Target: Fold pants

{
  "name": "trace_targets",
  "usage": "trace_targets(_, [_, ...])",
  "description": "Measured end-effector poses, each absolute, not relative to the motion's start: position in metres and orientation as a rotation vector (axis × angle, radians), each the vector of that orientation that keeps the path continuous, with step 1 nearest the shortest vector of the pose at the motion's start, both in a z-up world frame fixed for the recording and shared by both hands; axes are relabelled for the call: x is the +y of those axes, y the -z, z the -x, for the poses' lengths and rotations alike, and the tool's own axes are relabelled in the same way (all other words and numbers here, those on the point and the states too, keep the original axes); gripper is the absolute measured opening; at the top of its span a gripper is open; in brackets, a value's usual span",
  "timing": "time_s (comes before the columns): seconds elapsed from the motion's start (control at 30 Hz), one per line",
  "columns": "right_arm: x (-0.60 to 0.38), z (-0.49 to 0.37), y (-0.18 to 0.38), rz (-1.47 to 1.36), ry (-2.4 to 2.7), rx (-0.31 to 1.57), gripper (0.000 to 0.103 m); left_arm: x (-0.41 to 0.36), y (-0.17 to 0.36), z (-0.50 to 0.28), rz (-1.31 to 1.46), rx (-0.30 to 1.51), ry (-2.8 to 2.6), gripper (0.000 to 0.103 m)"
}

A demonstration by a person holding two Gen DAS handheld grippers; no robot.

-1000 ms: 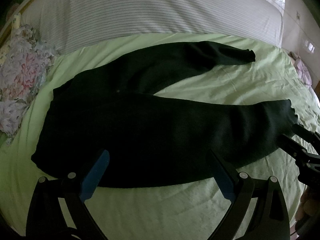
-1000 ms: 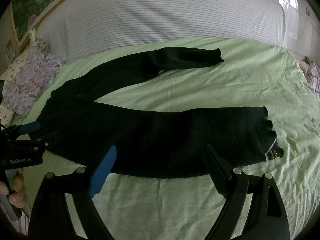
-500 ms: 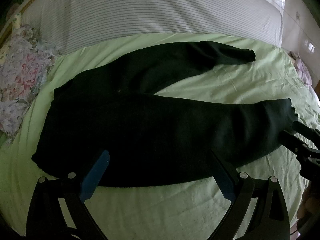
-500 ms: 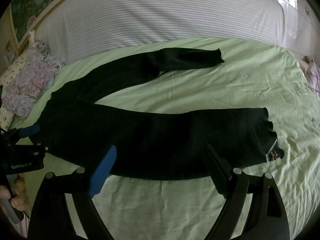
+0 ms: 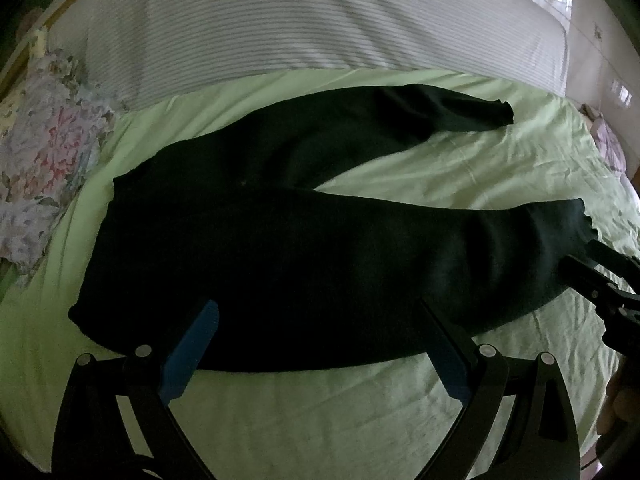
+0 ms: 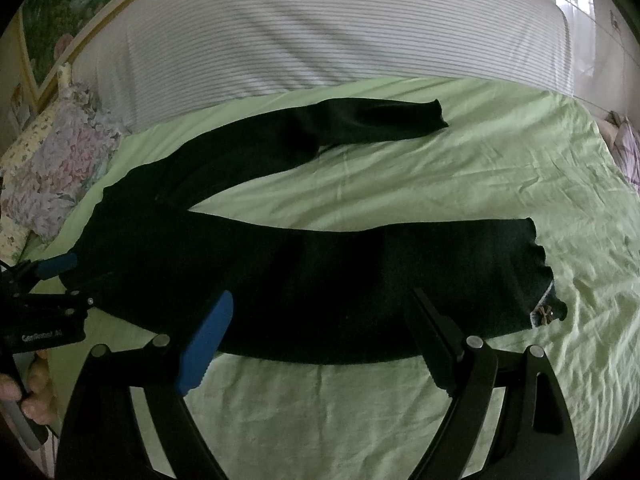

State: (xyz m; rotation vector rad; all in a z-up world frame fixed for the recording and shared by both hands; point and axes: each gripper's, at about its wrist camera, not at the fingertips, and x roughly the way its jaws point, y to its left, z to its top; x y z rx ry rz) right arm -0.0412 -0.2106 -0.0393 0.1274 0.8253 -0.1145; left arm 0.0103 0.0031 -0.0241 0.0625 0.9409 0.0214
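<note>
My left hand-held gripper (image 5: 316,344) hangs spread wide over the near edge of the black pants (image 5: 320,256), its blue-padded finger at 7 o'clock and its dark finger at 5 o'clock in the left wrist view, nothing between them. The pants lie flat on the green bed sheet (image 5: 340,412), the waist end toward 9 o'clock, the two legs parted in a V: the near leg runs across to 3 o'clock, and the far leg curves up toward 1 o'clock. At 3 o'clock in that view my right hand-held gripper (image 5: 588,262) sits right at the cuff of the near leg; whether it touches the cloth I cannot tell.

Seen from its own camera, the right hand-held gripper (image 6: 320,336) is also spread wide, empty, over the near leg of the pants (image 6: 340,280). The cuff lies at 3 o'clock there, with a small bow trim (image 6: 542,314) at its lower corner. My left gripper shows at 9 o'clock by the waist.

A striped white cover (image 5: 320,20) lies across the bed at 12 o'clock, beyond the sheet, and a floral pillow (image 5: 36,168) rests at 9 o'clock.
</note>
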Motion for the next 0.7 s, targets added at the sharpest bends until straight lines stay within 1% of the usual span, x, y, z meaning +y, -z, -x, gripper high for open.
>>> trace_targets(0.7, [-0.221,0.048,0.039,-0.160,0.156,0.831,0.088,-0.003,0.026,-0.017,-0.075,0.955,0.007,0.098])
